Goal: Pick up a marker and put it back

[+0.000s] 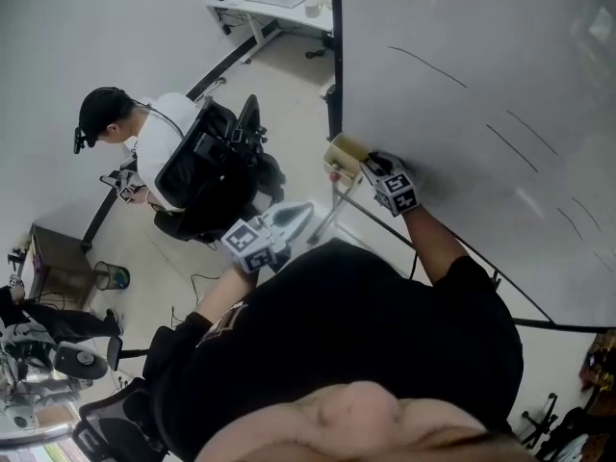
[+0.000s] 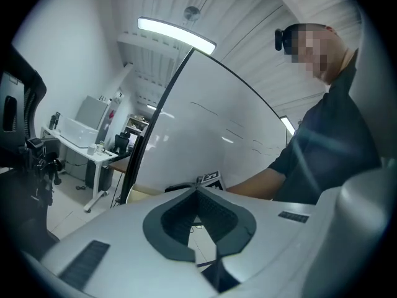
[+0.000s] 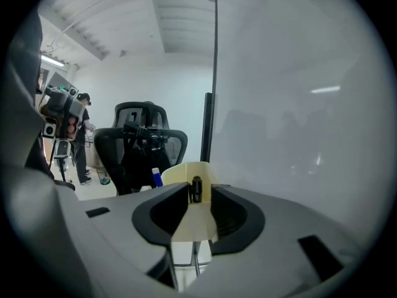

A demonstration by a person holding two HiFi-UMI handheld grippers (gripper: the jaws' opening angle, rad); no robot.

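Note:
A black marker stands upright in a cream tray at the whiteboard's lower left corner. My right gripper has its jaws on either side of the marker, a narrow gap showing on the right side, so it is open. A blue-capped marker stands at the tray's left. In the head view the right gripper reaches into the tray. My left gripper hangs lower and to the left, away from the tray; its jaws are shut on nothing.
The whiteboard bears a few thin pen strokes, with a dark frame post at its left edge. Behind the tray stands a black office chair, where a person sits. A white desk stands farther back.

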